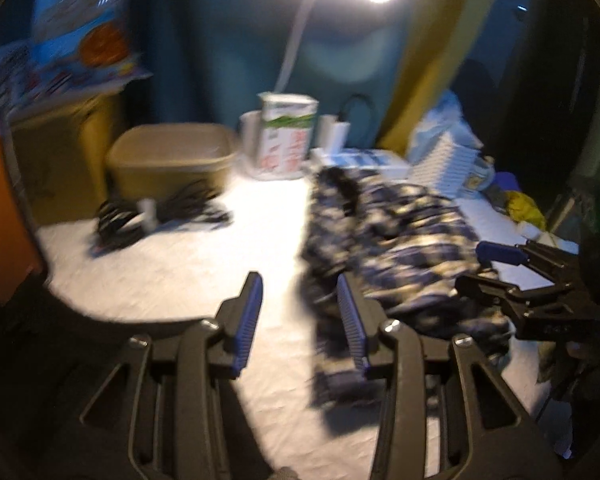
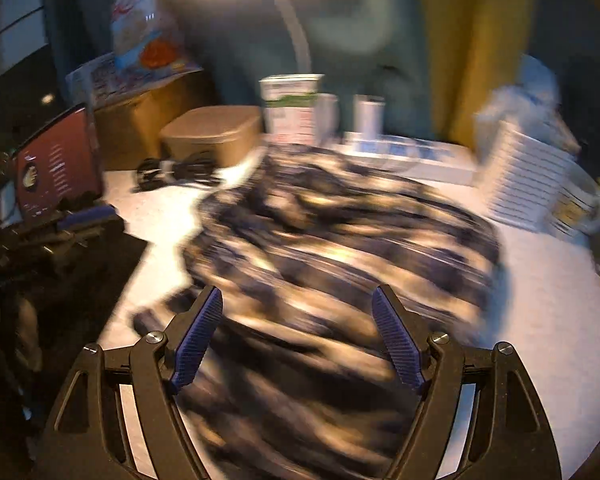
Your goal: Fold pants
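Hovering my right gripper (image 2: 296, 336) over the rumpled pants (image 2: 340, 240), fingers spread wide and empty, I held the left gripper (image 1: 300, 320) half-open, gripping nothing, above the table (image 1: 172, 276).

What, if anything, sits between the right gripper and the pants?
Nothing visible. The open right gripper hangs directly over the dark patterned fabric pants on the white table; only bare cloth shows between its fingers.
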